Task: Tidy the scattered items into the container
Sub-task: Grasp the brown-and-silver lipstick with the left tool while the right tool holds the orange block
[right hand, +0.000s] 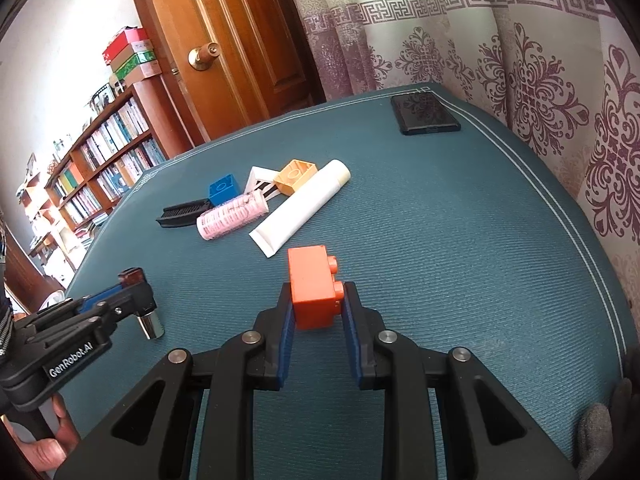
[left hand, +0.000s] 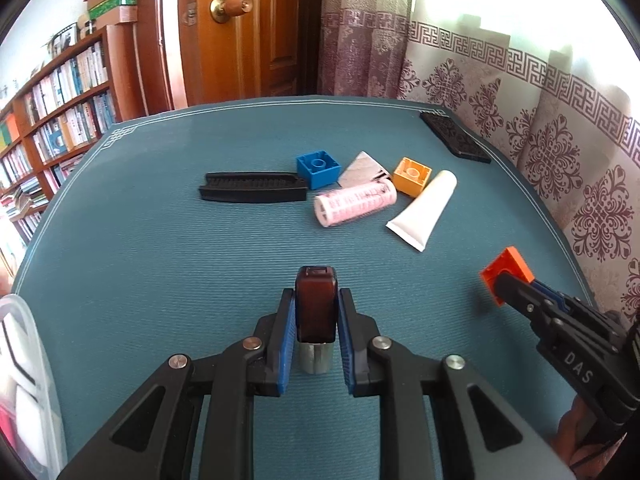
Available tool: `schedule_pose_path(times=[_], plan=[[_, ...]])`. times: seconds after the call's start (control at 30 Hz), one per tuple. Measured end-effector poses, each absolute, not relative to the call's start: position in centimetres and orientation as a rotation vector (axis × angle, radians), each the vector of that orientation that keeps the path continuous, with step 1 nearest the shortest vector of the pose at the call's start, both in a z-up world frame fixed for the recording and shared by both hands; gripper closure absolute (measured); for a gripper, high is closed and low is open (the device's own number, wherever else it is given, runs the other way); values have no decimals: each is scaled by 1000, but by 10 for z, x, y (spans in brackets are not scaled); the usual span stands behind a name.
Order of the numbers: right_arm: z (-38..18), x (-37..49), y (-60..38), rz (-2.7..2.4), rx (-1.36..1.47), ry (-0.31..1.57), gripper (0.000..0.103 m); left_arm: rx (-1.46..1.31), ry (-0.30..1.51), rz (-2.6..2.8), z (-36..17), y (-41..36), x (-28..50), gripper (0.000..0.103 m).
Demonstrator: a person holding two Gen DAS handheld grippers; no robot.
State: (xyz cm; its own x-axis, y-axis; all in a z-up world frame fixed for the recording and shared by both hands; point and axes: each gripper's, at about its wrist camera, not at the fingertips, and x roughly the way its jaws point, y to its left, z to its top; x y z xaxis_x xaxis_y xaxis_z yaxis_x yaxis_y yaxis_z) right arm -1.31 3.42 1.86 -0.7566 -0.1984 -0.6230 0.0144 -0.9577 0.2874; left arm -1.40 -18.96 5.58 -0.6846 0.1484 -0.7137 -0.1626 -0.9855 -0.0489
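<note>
My left gripper is shut on a small brown bottle with a silver cap, held above the teal table; the same bottle shows at the left of the right wrist view. My right gripper is shut on an orange brick, which also appears as the orange brick at the right of the left wrist view. Further back lie a blue brick, a yellow brick, a pink roll, a white tube and a black comb-like piece.
A clear plastic container sits at the left edge of the table. A black flat case lies at the far right corner by the curtain. A white folded card rests behind the pink roll. Bookshelves and a wooden door stand beyond.
</note>
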Motion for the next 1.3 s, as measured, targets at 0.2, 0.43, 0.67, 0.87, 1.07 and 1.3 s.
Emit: schedule_pose_path(times=[0.2,0.43,0.67,0.87,1.07,1.3], plan=[[20,-13,24,-2780,1043,-378,78,-1123,3,2788,66,-215,0,80],[23,-6,5,-2769,1027,-317,78,-1115,-32,2822,69,-244,12,80],[21,-4,4,-2780,1040,-323,78,-1110,-57,2803,65,-255,22,79],[20,-4,5,-2781,1039,-326,78,-1168,-72,2813,49,-265,20,67],[18,-6,9,-2778,1048,-342,78,-1206,-111,2790,38,-269,17,56],[17,-6,8,-2772,1052,-342,78,-1283,-104,2770,22,-266,15,23]])
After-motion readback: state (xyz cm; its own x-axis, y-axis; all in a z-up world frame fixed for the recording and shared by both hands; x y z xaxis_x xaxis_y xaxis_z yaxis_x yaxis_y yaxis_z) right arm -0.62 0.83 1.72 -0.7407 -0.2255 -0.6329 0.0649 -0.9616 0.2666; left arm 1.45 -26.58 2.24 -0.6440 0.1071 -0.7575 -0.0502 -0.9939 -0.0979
